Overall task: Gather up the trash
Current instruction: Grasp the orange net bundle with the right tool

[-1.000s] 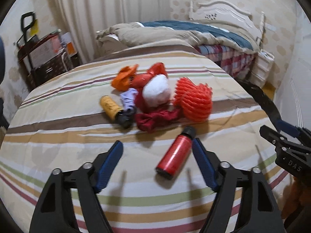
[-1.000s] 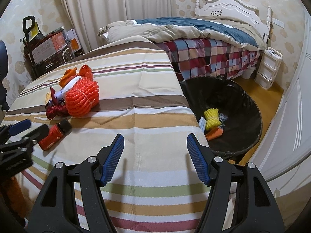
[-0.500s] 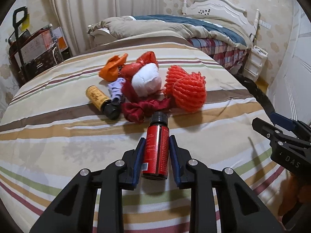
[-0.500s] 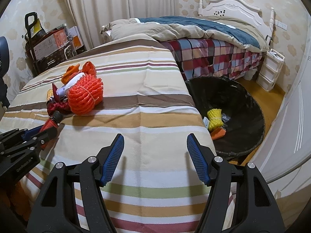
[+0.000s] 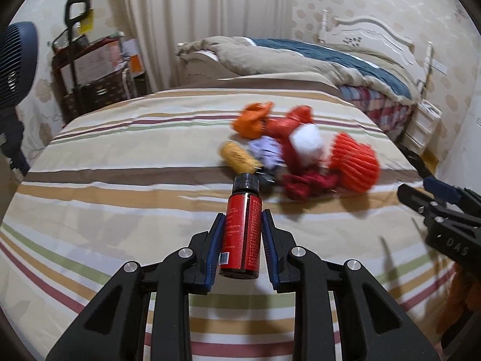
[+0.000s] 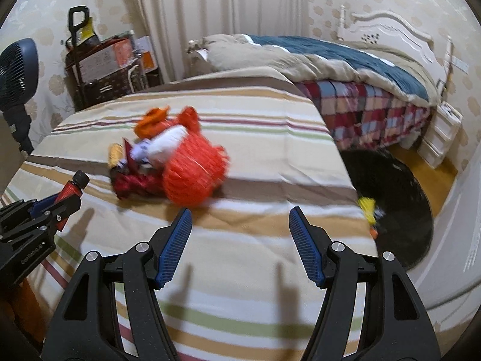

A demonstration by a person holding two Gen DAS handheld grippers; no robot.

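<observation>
- Over the near part of the striped bedspread [image 5: 120,198], in the left wrist view, the left gripper [image 5: 240,225] has its blue pads pressed against both sides of a red bottle [image 5: 242,234] with a black cap, which points away from the camera and appears raised off the cloth.
- Beyond the bottle, toward the right edge of the bedspread, lies a blurred heap: an orange foam net [image 5: 354,162], a white wad [image 5: 308,141], a dark red crumpled wrapper [image 5: 306,185], an orange scrap [image 5: 254,118] and a yellow-labelled bottle [image 5: 239,156] on its side.
- At the right border of this view the right gripper [image 5: 445,204] shows side-on.
- In the right wrist view, the right gripper [image 6: 240,219] stands wide open with nothing between its blue pads, above the bedspread [image 6: 270,162] near its right edge.
- The heap, with the orange foam net [image 6: 195,171] nearest, lies just beyond the left pad.
- At the left border the left gripper [image 6: 64,203] grips the red bottle [image 6: 73,189].
- On the floor past the right edge sits a black trash bin [image 6: 402,186] with a yellow item [image 6: 368,206] inside.
</observation>
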